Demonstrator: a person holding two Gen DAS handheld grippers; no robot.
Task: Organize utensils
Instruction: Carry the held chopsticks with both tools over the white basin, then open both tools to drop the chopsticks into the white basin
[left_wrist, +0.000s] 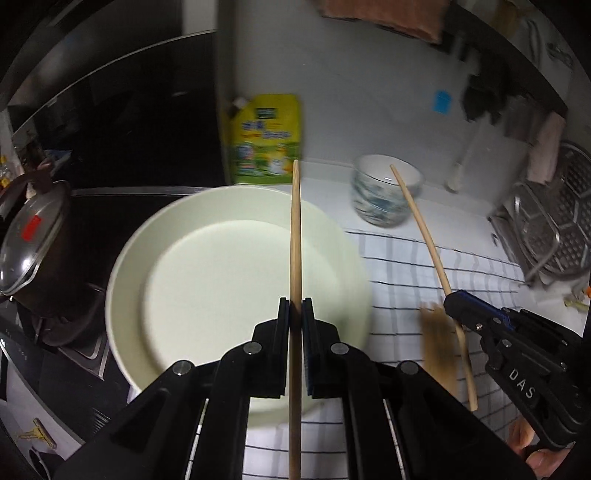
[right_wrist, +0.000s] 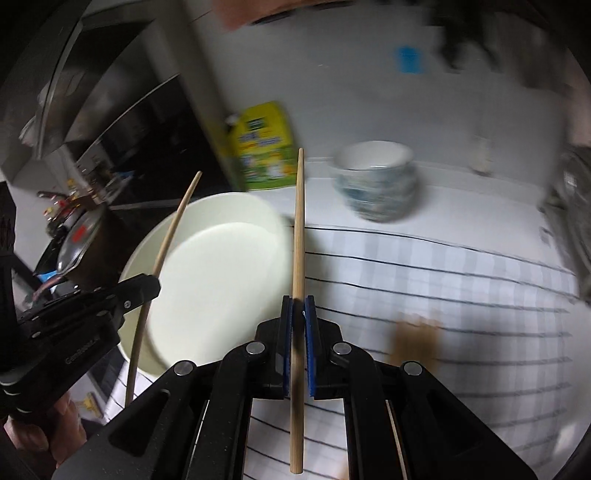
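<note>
Chopsticks: one (left_wrist: 294, 236) clamped in left gripper (left_wrist: 295, 306) jaws; other (right_wrist: 298, 229) clamped in right gripper (right_wrist: 298, 306).
Nearby: plate (left_wrist: 133, 258), bowl (left_wrist: 384, 199).

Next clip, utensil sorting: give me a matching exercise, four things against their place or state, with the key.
Things:
1. left gripper
2. plate
3. patterned cup
4. green pouch

Place or state:
A. leaning on the back wall
B. shut on a chopstick
C. empty, beside the checked cloth
D. standing beyond the cloth's far edge

Pairs: 1-B, 2-C, 3-D, 4-A
</note>
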